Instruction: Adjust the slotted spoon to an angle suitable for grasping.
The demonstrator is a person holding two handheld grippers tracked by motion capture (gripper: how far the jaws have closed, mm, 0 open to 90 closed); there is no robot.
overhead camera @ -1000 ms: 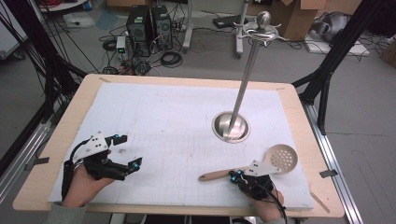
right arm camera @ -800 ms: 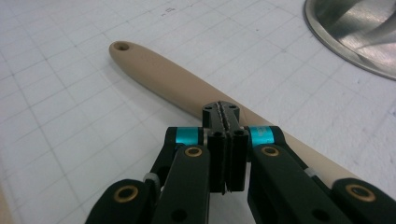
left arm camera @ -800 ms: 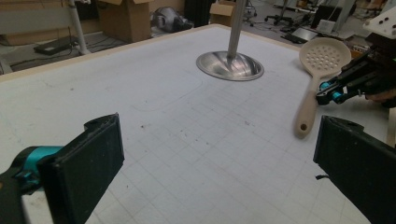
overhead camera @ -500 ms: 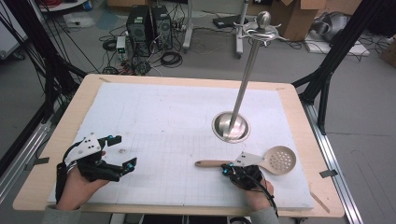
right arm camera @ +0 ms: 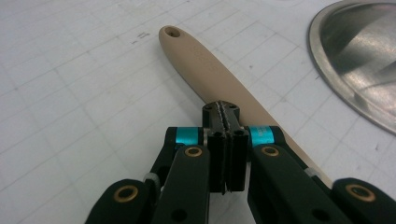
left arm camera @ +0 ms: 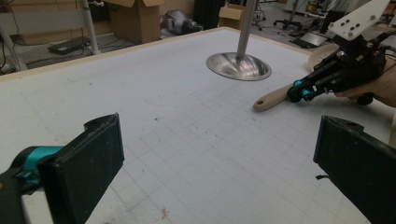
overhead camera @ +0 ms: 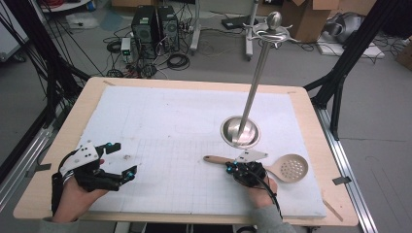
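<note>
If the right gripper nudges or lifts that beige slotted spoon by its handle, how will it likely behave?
The slotted spoon looks rigid, probably plastic or wood, so it should move in one piece. It lies flat on the mat, so it will likely slide or pivot, not roll. Its wide perforated head may droop if it is gripped at the handle end.

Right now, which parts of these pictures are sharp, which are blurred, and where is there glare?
High view: even light, soft overall, a bright glint on the metal stand base. Left gripper view: the left tongs are soft at close range; the spoon handle is clearer. Right gripper view: the shut right tongs and the handle are sharp, with a dull sheen on the base.
</note>
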